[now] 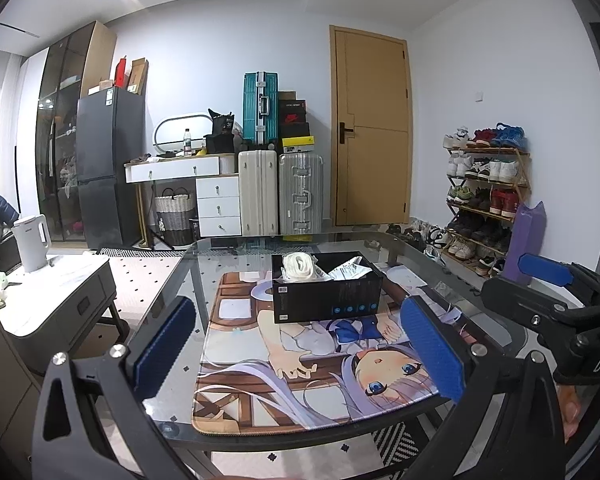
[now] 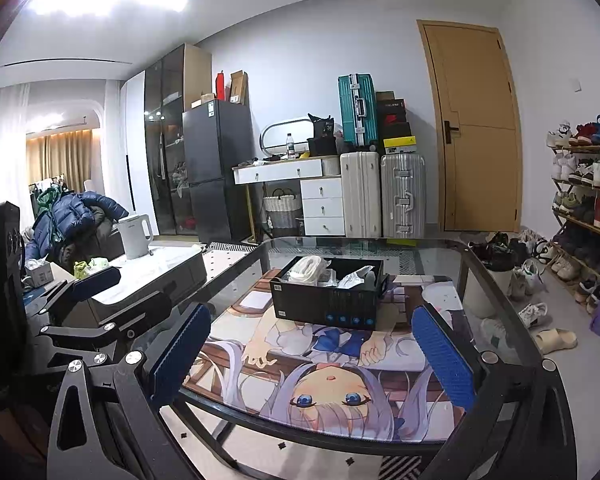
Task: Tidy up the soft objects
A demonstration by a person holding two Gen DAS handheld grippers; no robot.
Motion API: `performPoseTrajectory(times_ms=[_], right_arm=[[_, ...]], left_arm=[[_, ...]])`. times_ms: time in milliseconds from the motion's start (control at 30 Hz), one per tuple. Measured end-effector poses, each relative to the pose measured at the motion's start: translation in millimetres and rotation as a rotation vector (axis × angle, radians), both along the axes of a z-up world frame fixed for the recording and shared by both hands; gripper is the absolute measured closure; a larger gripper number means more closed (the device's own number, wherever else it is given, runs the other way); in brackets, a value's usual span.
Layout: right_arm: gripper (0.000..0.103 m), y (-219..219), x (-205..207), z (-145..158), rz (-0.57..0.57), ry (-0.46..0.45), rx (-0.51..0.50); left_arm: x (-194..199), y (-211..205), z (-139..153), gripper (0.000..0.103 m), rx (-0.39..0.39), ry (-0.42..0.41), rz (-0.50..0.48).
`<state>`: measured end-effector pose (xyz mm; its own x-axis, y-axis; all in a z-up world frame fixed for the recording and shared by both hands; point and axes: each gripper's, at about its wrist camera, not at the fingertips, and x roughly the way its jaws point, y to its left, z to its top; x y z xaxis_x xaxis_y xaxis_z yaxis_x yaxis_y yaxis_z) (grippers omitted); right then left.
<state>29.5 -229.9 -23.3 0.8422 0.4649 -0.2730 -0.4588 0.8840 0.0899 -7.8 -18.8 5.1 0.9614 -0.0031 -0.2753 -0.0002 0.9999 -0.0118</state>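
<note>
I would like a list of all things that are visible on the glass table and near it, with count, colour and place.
glass table: one, clear top, dark frame, centre
printed mat: one, many colours, on the table
box: one, black, open, on the mat
white soft roll: one, in the box, left part
wrapped packet: one, pale, in the box, right part
kettle: one, white, on the side table at left
suitcases: three; teal, cream, silver; far wall
shoe rack: one, wooden, right wall
left gripper: blue pads, open, empty
right gripper: blue pads, open, empty

glass table (image 1: 204, 256) | printed mat (image 1: 260, 384) flat on it | black box (image 1: 324, 296) on mat
</note>
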Motion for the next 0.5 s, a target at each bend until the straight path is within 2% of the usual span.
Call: performPoseTrajectory(times_ms=[500], right_arm=[[0.001, -6.7, 7.4, -2.7, 0.005, 0.002, -0.004]], left_arm=[[2.8, 4.5, -0.2, 0.0, -0.005, 0.019, 0.01]])
